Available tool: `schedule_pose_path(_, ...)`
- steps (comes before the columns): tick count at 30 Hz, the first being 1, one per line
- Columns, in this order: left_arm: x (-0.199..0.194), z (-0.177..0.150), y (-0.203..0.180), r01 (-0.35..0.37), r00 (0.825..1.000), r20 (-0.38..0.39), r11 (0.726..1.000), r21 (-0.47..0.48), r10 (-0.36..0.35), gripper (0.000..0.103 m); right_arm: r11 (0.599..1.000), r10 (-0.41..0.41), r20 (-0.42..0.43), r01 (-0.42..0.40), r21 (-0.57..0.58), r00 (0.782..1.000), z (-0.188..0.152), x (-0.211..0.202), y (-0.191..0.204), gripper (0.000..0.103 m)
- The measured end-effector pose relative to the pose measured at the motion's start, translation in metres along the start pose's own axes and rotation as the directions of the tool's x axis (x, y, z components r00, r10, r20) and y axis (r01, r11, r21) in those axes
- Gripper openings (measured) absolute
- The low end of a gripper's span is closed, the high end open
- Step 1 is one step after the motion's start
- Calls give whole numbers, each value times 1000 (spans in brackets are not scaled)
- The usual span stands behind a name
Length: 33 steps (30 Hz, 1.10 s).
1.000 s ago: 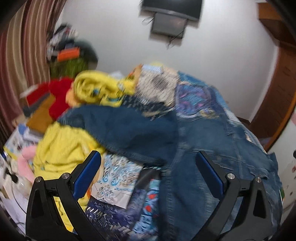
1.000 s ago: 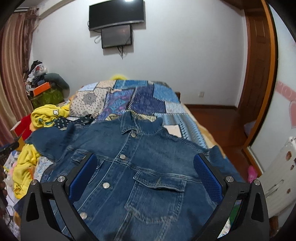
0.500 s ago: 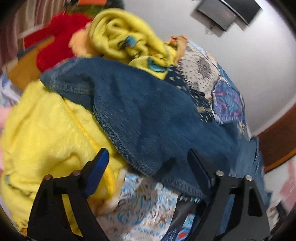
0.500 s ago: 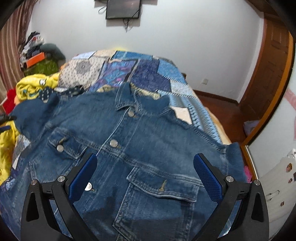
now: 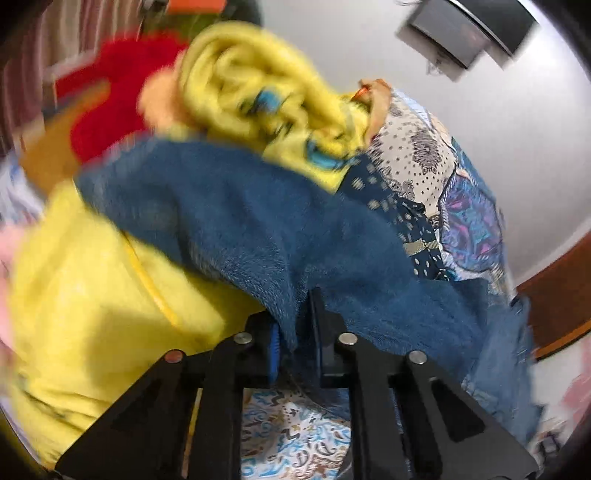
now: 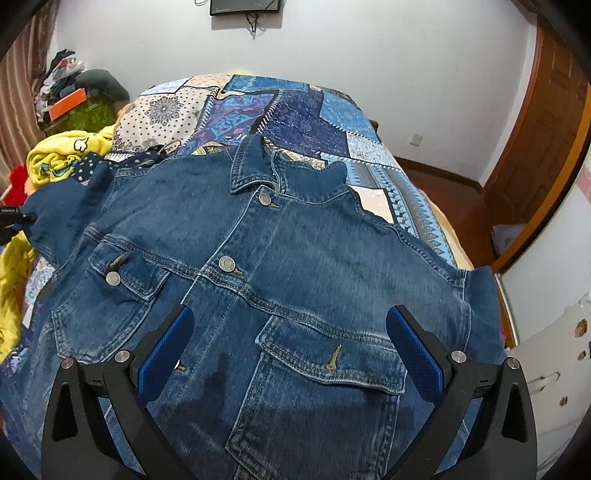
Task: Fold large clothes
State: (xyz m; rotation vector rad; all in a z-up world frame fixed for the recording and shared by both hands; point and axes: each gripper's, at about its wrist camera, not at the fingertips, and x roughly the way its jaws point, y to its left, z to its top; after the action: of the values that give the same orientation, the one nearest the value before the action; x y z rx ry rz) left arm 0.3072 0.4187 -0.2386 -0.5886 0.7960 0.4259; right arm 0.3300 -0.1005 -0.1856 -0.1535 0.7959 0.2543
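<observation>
My left gripper (image 5: 293, 343) is closing its fingers on the sleeve (image 5: 258, 236) of the denim jacket (image 6: 280, 280) lying buttoned on the bed (image 6: 295, 107), while my right gripper (image 6: 290, 354), seen only in its own view, is hovering wide open, empty, above the chest pocket (image 6: 328, 369).

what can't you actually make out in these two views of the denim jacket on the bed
- Left wrist view: motion blur smears the yellow blanket and red fabric. The left gripper is closing on the jacket sleeve; denim hides its pads.
- Right wrist view: the denim jacket hem is cut off by the bottom edge, behind the open right gripper.
- Right wrist view: the wall screen is cropped by the top edge.
</observation>
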Motion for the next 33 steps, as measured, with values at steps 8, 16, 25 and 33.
schedule_pose_path(8, -83, 18, -89, -56, 981, 192, 967, 250, 7, 8, 1000, 4, 20, -5, 17, 1000, -3, -21, -9, 103)
schedule_pose_path(16, -121, -9, -213, 44, 963, 220, 895, 445, -157, 8, 999, 2, 68, -5, 46, 998, -6, -49, -29, 103)
schedule_pose_path(25, -72, -122, -327, 181, 978, -35, 750, 636, -207, 8, 999, 3, 87, -7, 52, 996, -16, -67, -47, 103)
schedule_pose_path(33, -29, -214, -348, 232, 969, -223, 690, 685, -105, 9, 997, 4, 78, -10, 75, 997, -27, -71, -62, 103)
